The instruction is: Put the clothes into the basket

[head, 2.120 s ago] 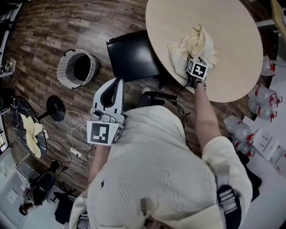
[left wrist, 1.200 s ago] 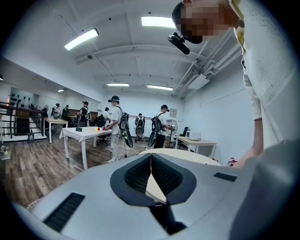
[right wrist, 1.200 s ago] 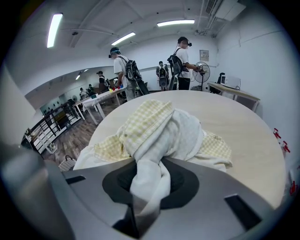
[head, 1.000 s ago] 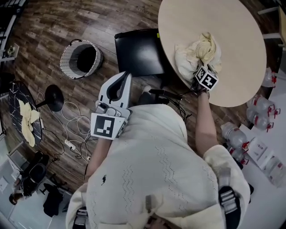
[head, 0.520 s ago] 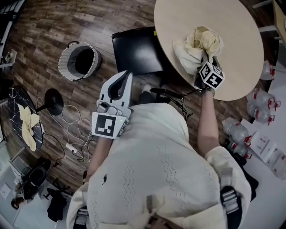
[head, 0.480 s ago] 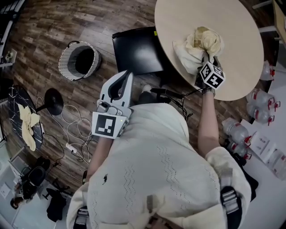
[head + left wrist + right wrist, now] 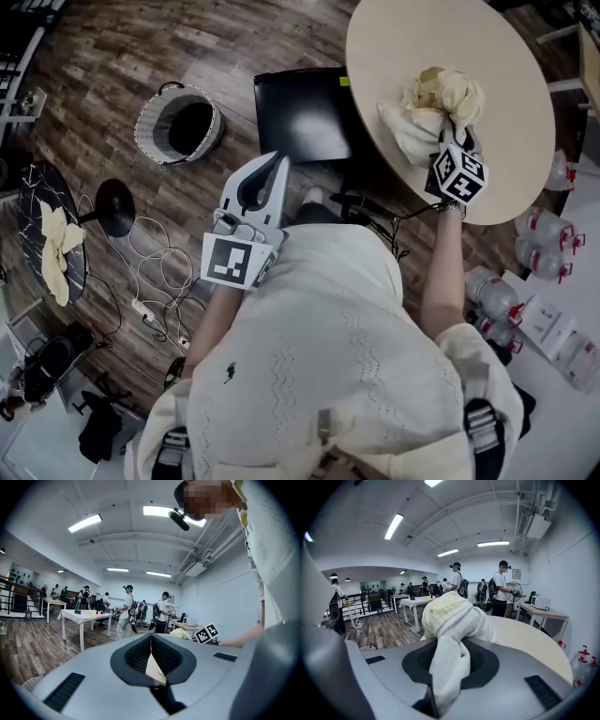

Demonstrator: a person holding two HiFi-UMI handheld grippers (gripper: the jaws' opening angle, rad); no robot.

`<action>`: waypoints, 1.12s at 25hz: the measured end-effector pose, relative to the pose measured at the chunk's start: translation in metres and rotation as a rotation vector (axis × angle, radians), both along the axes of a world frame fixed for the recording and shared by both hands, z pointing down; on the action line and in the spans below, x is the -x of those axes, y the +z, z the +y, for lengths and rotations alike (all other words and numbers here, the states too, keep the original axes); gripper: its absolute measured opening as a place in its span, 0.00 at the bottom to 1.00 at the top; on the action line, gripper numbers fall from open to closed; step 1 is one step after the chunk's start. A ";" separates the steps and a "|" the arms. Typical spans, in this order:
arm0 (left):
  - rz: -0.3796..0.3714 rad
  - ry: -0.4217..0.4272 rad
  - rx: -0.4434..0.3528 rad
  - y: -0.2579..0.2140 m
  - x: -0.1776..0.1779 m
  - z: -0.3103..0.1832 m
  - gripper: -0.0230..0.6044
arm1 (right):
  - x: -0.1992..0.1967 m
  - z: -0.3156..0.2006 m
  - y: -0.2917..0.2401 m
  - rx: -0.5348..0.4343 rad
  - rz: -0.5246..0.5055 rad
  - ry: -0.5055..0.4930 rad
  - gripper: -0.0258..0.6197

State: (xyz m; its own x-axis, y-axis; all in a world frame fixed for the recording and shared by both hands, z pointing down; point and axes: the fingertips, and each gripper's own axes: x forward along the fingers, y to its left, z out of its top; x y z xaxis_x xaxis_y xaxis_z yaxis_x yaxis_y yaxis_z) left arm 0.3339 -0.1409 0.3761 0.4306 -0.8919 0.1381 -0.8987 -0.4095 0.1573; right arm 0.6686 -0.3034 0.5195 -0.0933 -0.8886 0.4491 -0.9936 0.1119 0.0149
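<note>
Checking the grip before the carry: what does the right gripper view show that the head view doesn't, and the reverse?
Only the right gripper view: a fold of the clothes bundle pinched between the fingers. Only the head view: the inside of the basket on the floor, the black chair, the left gripper. Both: the bundle and the round table.

Cream clothes (image 7: 433,103), grey-white basket (image 7: 153,122)
</note>
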 end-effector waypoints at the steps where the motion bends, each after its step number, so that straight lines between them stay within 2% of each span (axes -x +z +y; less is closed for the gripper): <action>1: 0.002 -0.004 0.001 -0.001 0.003 0.001 0.07 | 0.003 0.000 -0.006 -0.008 0.000 -0.004 0.18; 15: 0.008 -0.084 -0.005 -0.006 0.059 0.040 0.07 | 0.066 0.020 -0.091 -0.141 0.010 -0.133 0.18; 28: 0.018 -0.211 -0.010 -0.007 0.103 0.059 0.07 | 0.128 0.012 -0.129 -0.207 0.013 -0.264 0.18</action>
State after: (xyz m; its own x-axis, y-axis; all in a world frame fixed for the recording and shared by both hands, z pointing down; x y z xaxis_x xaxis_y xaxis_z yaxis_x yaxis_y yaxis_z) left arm 0.2306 -0.0824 0.3688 0.2363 -0.9640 0.1221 -0.9617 -0.2140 0.1713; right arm 0.5411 -0.2916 0.3908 -0.3283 -0.9069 0.2641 -0.9302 0.3590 0.0766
